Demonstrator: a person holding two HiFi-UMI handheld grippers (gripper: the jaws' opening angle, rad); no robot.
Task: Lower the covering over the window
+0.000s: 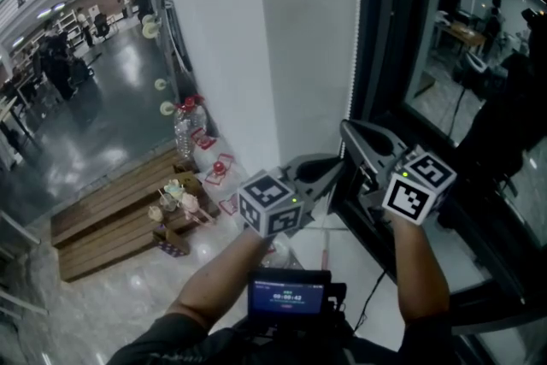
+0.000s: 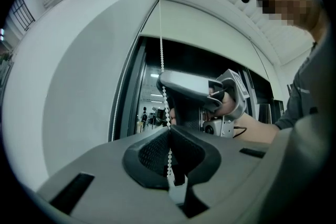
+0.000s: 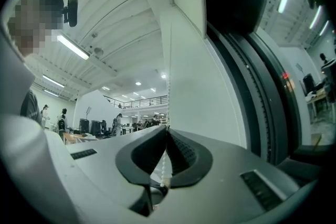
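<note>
My left claw (image 2: 169,131) is clamped shut on the white bead chain (image 2: 161,55) at the window frame's left edge. My right claw (image 3: 167,131) pinches the same chain just above it. The roller blind (image 2: 210,34) covers only the top of the dark window (image 1: 466,55).

The head view is looking steeply down on the left gripper (image 1: 340,172) and right gripper (image 1: 349,131). Both gripper views are looking closely along their jaws at one chain (image 2: 161,52).

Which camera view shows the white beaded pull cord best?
The left gripper view: the white beaded pull cord hangs long, down into shut jaws. The right gripper view shows a short stretch; the head view a faint line.
</note>
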